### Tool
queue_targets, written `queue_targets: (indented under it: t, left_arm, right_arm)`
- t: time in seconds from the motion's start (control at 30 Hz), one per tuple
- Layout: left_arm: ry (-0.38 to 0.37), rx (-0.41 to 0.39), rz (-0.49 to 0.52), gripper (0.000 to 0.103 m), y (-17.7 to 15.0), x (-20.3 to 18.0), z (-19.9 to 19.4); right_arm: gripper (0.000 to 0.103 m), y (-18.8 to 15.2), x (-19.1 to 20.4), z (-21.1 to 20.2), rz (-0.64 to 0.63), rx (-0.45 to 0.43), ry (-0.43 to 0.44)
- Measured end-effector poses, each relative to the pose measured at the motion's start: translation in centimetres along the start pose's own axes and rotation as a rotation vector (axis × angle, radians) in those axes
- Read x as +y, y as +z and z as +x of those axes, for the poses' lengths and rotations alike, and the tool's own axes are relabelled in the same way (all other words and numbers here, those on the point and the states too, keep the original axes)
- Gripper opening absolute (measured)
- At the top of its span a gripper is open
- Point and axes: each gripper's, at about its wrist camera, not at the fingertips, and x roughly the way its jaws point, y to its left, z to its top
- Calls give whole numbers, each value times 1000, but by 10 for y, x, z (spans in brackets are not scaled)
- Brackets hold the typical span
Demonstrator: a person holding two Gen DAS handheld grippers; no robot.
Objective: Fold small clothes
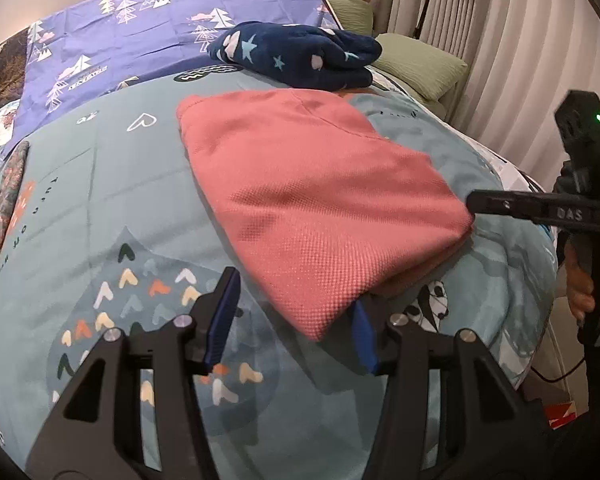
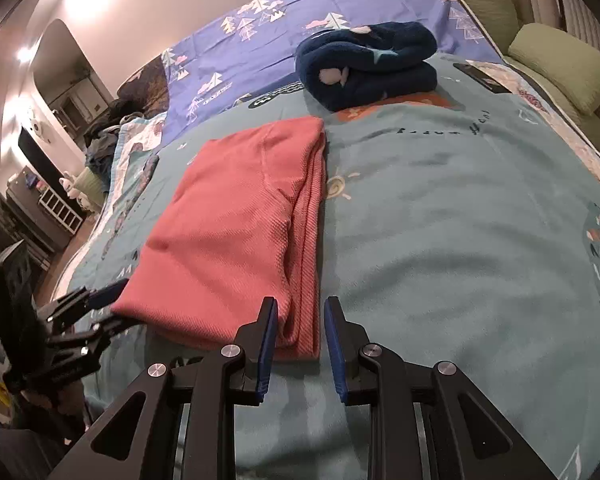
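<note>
A folded pink knit garment point(image 1: 312, 196) lies flat on the teal bedspread point(image 1: 100, 208); it also shows in the right wrist view point(image 2: 236, 236). My left gripper point(image 1: 292, 316) is open, its jaws standing on either side of the garment's near corner. My right gripper point(image 2: 300, 340) is open around the garment's other near corner, where the folded layers end. The right gripper also shows in the left wrist view point(image 1: 476, 204) at the garment's right edge. The left gripper shows in the right wrist view point(image 2: 112, 304) at the garment's lower left corner.
A folded dark blue fleece with stars point(image 1: 296, 56) lies beyond the pink garment, also in the right wrist view point(image 2: 368, 64). A purple sheet with tree prints point(image 1: 140, 28) covers the far bed. Green pillows point(image 1: 420, 64) and curtains point(image 1: 520, 40) stand at the right.
</note>
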Motion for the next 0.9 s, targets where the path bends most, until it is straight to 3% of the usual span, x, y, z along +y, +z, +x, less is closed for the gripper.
queue_targets:
  t: [0.23,0.37,0.5,0.6,0.73,0.9]
  left_arm:
    - [39,54,-62,55,7,-4,19]
    - [49,36,-38,55,8,-18,17]
    - [97,36,-82,55,10,-5,17]
    - [139,50,-132,64,7,8,19]
    - [159,79,-121,64,-7,8,16]
    - [148,78,-141,55,-19,15,3]
  right_arm:
    - [24,-17,23,-16,-108,-9,25]
    - [24,-22,31,-8,-133,16,2]
    - [24,-31,42,-4,-174,46,95]
    - [25,-36,54,4,-230,63,86]
    - [25,-34,45,13,-175,72,86]
    - [25,-29,12,13,-13,51,89]
